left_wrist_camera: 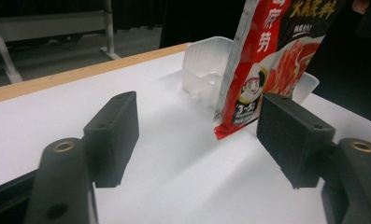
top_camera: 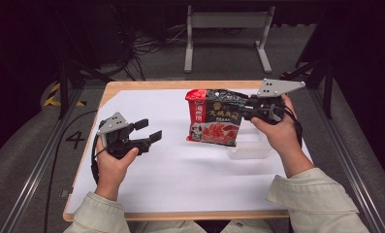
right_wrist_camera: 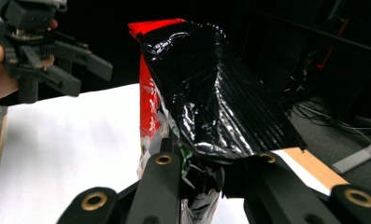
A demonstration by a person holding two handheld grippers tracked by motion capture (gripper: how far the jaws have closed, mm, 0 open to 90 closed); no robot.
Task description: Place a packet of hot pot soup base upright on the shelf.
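A glossy red-and-black crinkled noodle packet (top_camera: 214, 116) hangs upright at frame centre, pinched by the right gripper (top_camera: 248, 108) (jaws clamped on its edge). The left gripper (top_camera: 149, 131), jaws apart, hovers centre-left over bare white table (top_camera: 180, 170). A clear plastic tray (top_camera: 250, 151) sits beside the packet.

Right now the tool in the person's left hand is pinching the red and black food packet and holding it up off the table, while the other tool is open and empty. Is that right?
The hands are swapped. In the high view the right tool pinches the food packet and holds it up, and the left tool is open and empty. The rest stands.
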